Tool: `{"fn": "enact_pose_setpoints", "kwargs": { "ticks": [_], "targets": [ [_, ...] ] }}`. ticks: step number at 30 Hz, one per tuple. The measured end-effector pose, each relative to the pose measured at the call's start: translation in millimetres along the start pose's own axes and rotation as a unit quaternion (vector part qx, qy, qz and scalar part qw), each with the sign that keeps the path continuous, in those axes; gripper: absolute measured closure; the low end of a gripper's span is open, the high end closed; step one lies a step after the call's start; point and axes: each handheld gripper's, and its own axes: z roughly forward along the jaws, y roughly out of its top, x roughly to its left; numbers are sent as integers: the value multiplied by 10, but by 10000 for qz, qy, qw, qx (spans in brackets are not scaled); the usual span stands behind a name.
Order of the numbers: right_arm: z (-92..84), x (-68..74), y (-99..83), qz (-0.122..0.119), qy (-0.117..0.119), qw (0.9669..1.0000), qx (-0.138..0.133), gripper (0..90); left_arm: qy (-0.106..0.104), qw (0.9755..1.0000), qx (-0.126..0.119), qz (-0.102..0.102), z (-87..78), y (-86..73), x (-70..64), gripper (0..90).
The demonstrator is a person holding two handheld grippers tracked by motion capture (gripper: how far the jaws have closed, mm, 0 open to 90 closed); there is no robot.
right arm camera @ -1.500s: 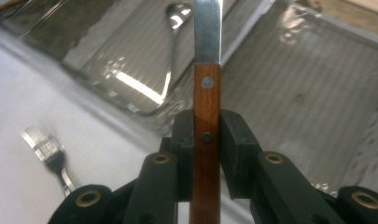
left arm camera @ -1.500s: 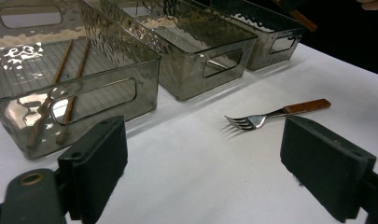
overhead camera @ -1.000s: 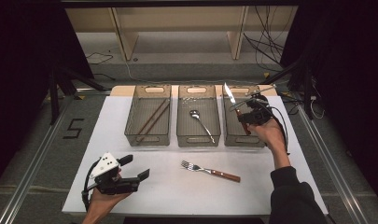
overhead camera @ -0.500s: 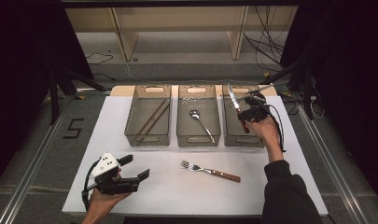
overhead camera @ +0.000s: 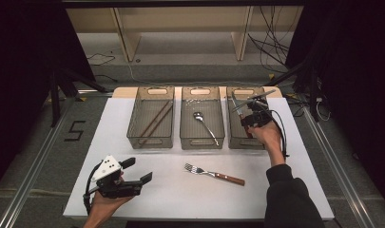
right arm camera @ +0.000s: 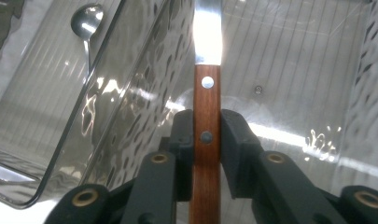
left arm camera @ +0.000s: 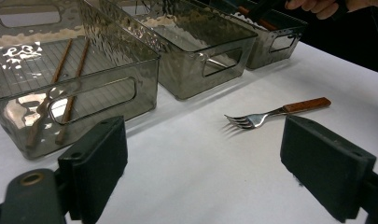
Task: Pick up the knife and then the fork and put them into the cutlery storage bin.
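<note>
Compared with a second ago, the right gripper has sunk from above the rim into the right-hand clear smoky plastic bin, at the upper right of the high view, and the steel-bladed knife with a reddish wooden handle it carries has tipped down from its raised slant, so that its blade now lies low over the bin's ribbed floor. Its jaws have just been opening a little. In the right gripper view the knife handle stands between the pads, which look close against its sides; whether they still press on it cannot be told. The left gripper, at the lower left of the high view, has kept its place, its jaws released and wide apart with nothing between them.

There are three bins in a row: the left bin holds two brown wooden chopsticks, the middle bin one steel spoon. One steel fork with a wooden handle lies loose on the white table top, below the middle bin.
</note>
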Motion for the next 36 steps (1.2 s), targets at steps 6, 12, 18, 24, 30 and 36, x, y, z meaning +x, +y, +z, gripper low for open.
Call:
{"fn": "enact_pose_setpoints", "kwargs": {
  "ticks": [6,12,18,24,30,36],
  "targets": [
    [-84,24,30,49,277,9993,-247,488,-2,10000,-3,-8,0,0,1,146],
    [-207,125,-2,-259,435,9977,-457,421,8,10000,-19,-1,4,-1,-4,146],
    [-386,271,-55,-646,637,9930,-763,364,3,10000,-14,7,8,-1,-4,146],
    [-525,439,-146,-985,872,9875,-864,321,8,10000,-18,13,7,-1,-3,146],
    [-624,597,-271,-1285,1142,9805,-949,302,8,10000,-22,13,5,0,-3,146],
    [-669,744,-412,-1584,1348,9738,-920,292,16,10000,-16,6,3,-2,-2,146]
  ]
}}
